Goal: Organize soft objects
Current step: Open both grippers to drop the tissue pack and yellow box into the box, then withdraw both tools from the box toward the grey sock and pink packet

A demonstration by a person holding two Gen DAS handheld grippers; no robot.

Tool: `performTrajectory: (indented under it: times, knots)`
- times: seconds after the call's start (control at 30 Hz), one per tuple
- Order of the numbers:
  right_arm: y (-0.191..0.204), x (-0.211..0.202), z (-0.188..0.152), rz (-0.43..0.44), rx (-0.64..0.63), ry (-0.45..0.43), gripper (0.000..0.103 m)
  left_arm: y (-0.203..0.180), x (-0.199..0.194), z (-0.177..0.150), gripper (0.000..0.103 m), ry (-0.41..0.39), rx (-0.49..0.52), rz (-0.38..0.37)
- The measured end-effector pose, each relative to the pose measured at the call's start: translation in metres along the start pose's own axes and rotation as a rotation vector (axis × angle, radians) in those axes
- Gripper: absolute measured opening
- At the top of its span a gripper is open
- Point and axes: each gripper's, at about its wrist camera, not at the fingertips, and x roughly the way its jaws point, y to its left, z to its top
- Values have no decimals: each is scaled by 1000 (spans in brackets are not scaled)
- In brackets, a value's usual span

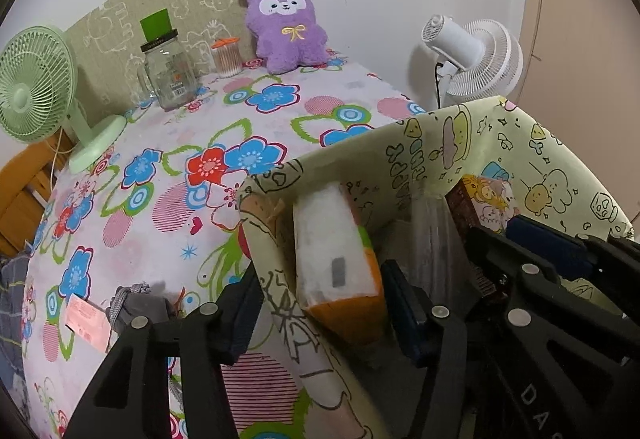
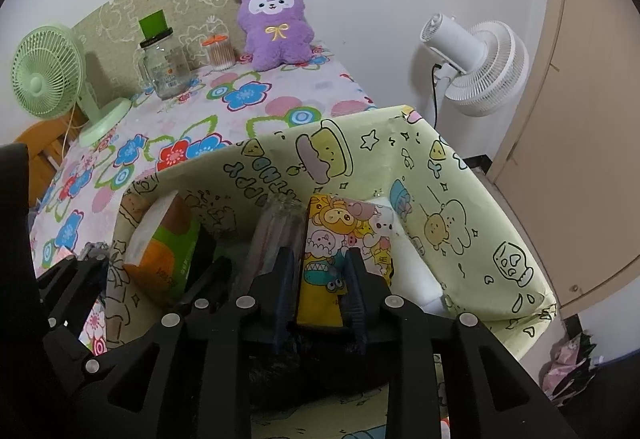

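I found the right gripper [image 2: 318,275] part-open astride the cartoon tissue pack [image 2: 340,239] in the box [image 2: 460,175] — soft, light, grip mid-body; left gripper [image 1: 320,303] straddled the orange pack [image 1: 340,267] — unpressed.

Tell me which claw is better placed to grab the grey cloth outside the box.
Left. The grey cloth lies on the table just beside the left claw; the right claw sits inside the box, astride the cartoon tissue pack.
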Motion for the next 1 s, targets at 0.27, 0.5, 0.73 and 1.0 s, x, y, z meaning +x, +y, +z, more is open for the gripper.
performTrajectory:
  times: [0.27,0.5,0.73,1.0]
  knots:
    - [4,-13,1,28,1,-26,45,3,-17,-2,75,-23,-13,-13]
    - [9,-37,-2,37,-4,-87,64,8,-45,-6,88,-76,-11,-13]
    - [18,-63,-6,25,-22,-151,77,13,-70,-12,92,-127,-12,-2]
    - [30,-87,-13,33,-38,-203,85,22,-96,-21,95,-172,-20,14]
